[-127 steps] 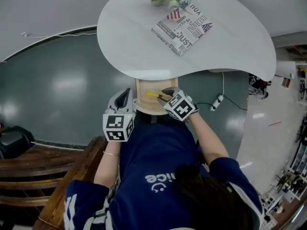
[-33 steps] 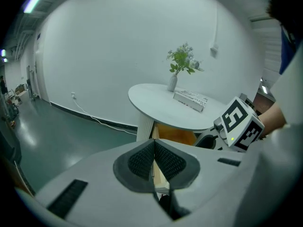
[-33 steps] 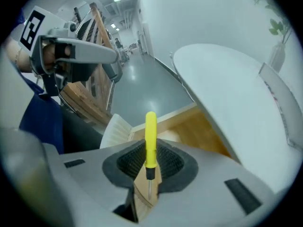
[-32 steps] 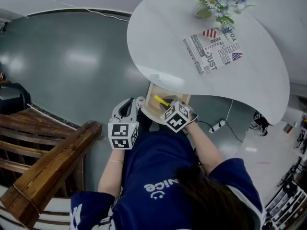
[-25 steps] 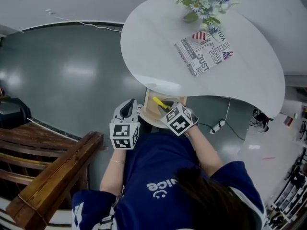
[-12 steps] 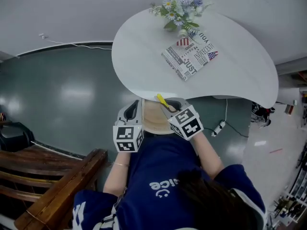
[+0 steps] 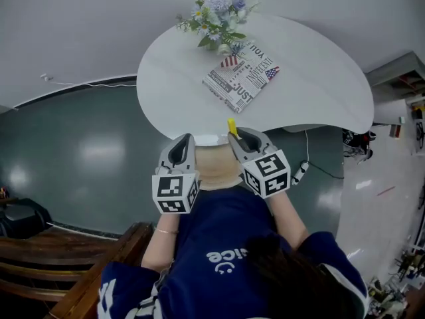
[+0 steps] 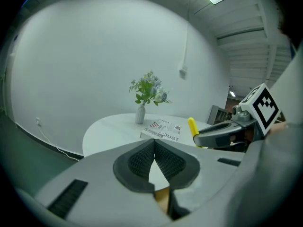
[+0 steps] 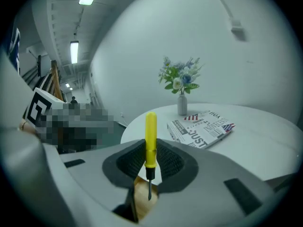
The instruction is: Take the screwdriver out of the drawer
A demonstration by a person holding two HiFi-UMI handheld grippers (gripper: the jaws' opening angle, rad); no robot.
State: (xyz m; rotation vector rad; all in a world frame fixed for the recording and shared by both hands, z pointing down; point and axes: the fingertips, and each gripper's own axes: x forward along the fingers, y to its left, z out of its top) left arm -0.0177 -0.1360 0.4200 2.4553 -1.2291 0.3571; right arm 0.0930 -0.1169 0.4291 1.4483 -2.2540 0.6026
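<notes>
The yellow-handled screwdriver (image 9: 151, 143) stands upright between the pads of my right gripper (image 9: 150, 162), handle up and dark tip down. In the head view my right gripper (image 7: 238, 135) is shut on the screwdriver (image 7: 232, 126) at the near rim of the white table (image 7: 312, 78), above the open wooden drawer (image 7: 214, 168). Beside the drawer's left side, my left gripper (image 7: 183, 142) is level with the right. Its pads (image 8: 142, 159) meet with nothing between them. The left gripper view also shows the screwdriver (image 8: 191, 126) sticking up from the right gripper.
A folded newspaper (image 7: 240, 82) and a vase of flowers (image 7: 216, 18) sit on the table's far half. A wooden chair (image 7: 80, 271) stands at the lower left. A power strip (image 7: 302, 171) lies on the floor to the right of the drawer.
Both grippers have risen from the drawer to the table's edge. The right one has rolled, and the screwdriver has come up with it, now handle-up above the drawer.
</notes>
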